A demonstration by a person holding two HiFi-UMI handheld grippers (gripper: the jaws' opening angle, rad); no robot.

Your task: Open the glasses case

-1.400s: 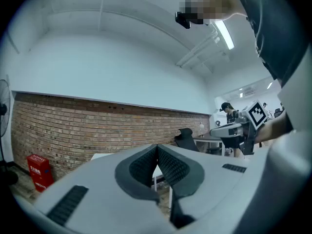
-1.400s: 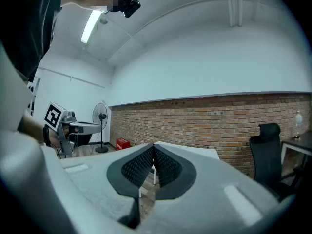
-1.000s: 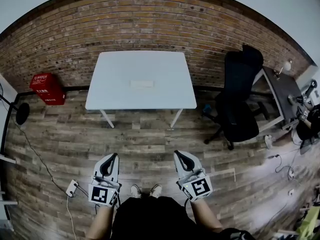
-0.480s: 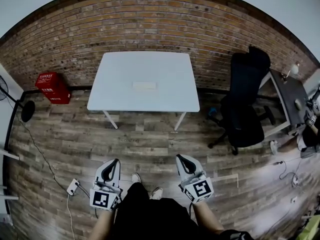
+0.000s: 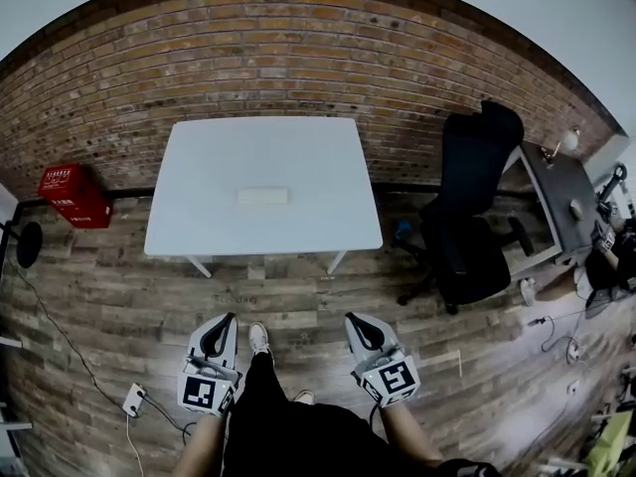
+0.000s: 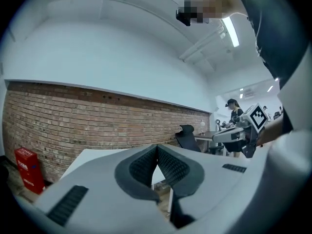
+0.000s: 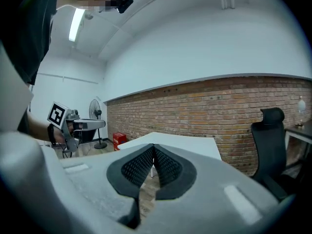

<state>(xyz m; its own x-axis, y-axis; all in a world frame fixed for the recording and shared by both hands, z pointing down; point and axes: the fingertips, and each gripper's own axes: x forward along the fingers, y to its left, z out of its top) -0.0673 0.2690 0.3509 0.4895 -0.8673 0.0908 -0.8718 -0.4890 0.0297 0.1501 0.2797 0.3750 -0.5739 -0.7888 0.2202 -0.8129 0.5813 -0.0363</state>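
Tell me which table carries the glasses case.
The white table by the brick wall; the glasses case lies on it, not on the grey desk.

There was one table (image 5: 263,162), far, with one case (image 5: 263,196) on it. One chair (image 5: 472,207) stood at the right, and one desk (image 5: 556,182) at the far right. One red box (image 5: 72,195) sat at the far left. Near were two grippers, the left gripper (image 5: 227,319) and the right gripper (image 5: 353,319), two shoes (image 5: 258,338) and one power strip (image 5: 132,399).

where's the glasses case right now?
Head view: the glasses case lies near the middle of the white table, which stands by the brick wall; a black office chair is to the table's right.
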